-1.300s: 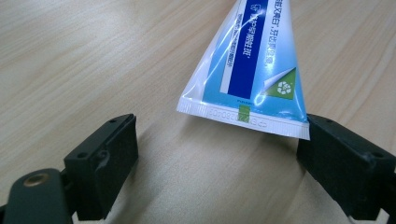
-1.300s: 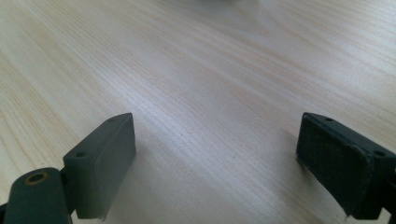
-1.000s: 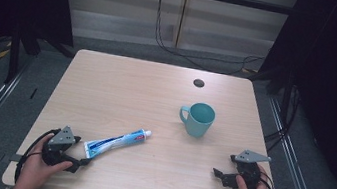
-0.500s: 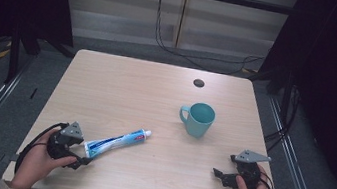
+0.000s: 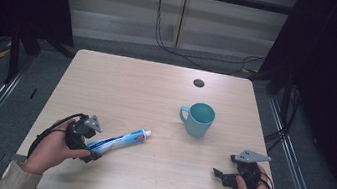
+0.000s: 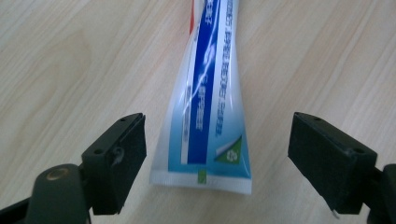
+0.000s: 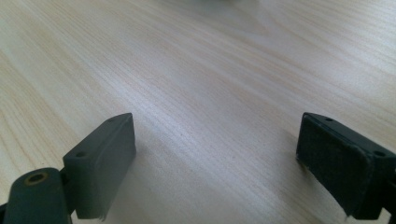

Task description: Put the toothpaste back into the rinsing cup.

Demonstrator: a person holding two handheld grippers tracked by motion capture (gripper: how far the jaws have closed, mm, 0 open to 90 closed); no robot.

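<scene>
Left gripper view: left gripper (image 6: 217,163) jaws spread wide, straddling the crimped end of the toothpaste tube (image 6: 208,102), not touching it. Tube lies flat on the table (image 5: 121,92). Right gripper (image 7: 215,163) spread over bare wood.

The surface (image 5: 137,90) looks like pale matt wood-grain laminate, the toothpaste tube (image 6: 210,98) glossy smooth plastic, the jaws matt black plastic, the teal mug (image 5: 199,120) smooth.
</scene>
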